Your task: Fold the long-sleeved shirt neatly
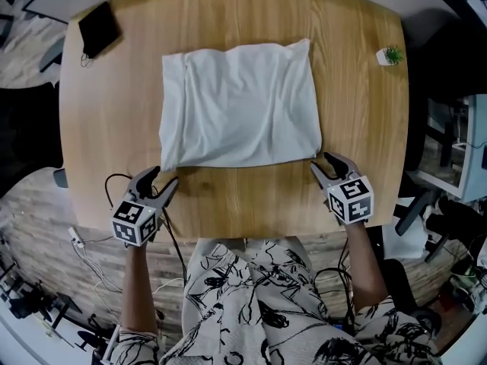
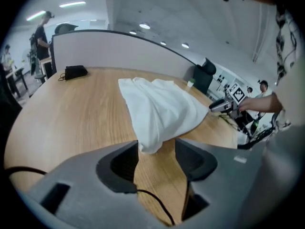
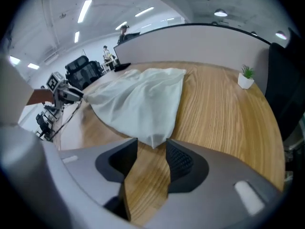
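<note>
Where the wooden table [image 1: 228,204] meets the person's patterned clothing [image 1: 259,295], the 2 grippers hover over its near edge, 1 in each hand. The left gripper [image 1: 163,176] has its jaws partly apart and grips nothing. The near left corner of the white shirt [image 1: 240,105] lies on the wood right at the jaw tips, unpinched. The right gripper [image 1: 321,162] is likewise part-open and empty, with the near right corner of the cloth lying just between its tips and not squeezed. Beyond them the white shirt rests flat on the middle of the table, folded into a rough rectangle with soft creases. Farther off, a black pouch [image 1: 99,29] lies near the far left corner, and a small potted plant [image 1: 390,55] stands at the far right edge.
</note>
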A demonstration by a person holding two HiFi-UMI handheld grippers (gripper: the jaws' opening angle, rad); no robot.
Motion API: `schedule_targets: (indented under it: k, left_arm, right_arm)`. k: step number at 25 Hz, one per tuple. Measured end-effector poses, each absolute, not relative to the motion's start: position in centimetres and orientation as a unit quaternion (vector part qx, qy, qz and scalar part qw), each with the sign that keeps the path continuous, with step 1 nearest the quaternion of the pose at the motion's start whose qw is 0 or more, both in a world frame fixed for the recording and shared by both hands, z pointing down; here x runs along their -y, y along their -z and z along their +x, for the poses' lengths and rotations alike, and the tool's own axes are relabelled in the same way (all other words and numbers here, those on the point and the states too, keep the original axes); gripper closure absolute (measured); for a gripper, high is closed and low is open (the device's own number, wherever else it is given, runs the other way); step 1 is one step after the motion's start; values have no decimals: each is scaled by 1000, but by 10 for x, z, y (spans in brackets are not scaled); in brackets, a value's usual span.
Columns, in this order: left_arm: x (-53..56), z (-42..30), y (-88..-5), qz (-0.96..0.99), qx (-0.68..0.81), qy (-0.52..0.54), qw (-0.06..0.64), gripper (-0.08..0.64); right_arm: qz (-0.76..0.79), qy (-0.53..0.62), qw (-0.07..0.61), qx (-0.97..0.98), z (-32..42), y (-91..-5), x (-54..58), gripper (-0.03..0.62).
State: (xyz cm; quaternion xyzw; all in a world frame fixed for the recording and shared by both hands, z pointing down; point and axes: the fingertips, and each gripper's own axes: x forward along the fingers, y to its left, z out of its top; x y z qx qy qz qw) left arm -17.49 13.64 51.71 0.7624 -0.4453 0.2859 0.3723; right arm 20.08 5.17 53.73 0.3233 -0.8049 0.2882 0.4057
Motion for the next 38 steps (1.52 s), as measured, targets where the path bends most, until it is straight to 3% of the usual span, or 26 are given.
schedule_targets:
  k: [2, 5, 12, 13, 15, 17, 21, 35, 38]
  left_arm:
    - [-128, -189, -495, 759, 465, -244, 384, 305]
    - [-91, -214, -481, 748, 494, -190, 401, 311]
    - [-29, -196, -525, 751, 420, -218, 461, 344]
    - [-27, -191, -530, 752, 412, -224, 463, 354]
    - [-26, -185, -534, 755, 407, -232, 458, 440]
    - [-25, -185, -534, 754, 415, -237, 451, 526]
    - [-29, -203, -532, 728, 471, -234, 440, 532]
    - [-36, -206, -536, 694, 530, -223, 433, 522]
    - [-30, -210, -512, 720, 525, -205, 405, 334]
  right_arm:
    - [332, -305, 353, 820, 203, -513, -37, 359]
    - [348, -327, 297, 827, 205, -501, 4, 355]
    - [290, -374, 331, 816, 175, -543, 47, 349]
    - [287, -373, 337, 815, 173, -546, 49, 379]
    - [291, -367, 343, 814, 173, -548, 51, 566]
    - [299, -367, 348, 809, 175, -550, 51, 578]
    - [342, -361, 363, 788, 200, -554, 50, 580]
    - [392, -374, 380, 750, 218, -561, 41, 580]
    - [390, -352, 356, 773, 216, -541, 54, 485]
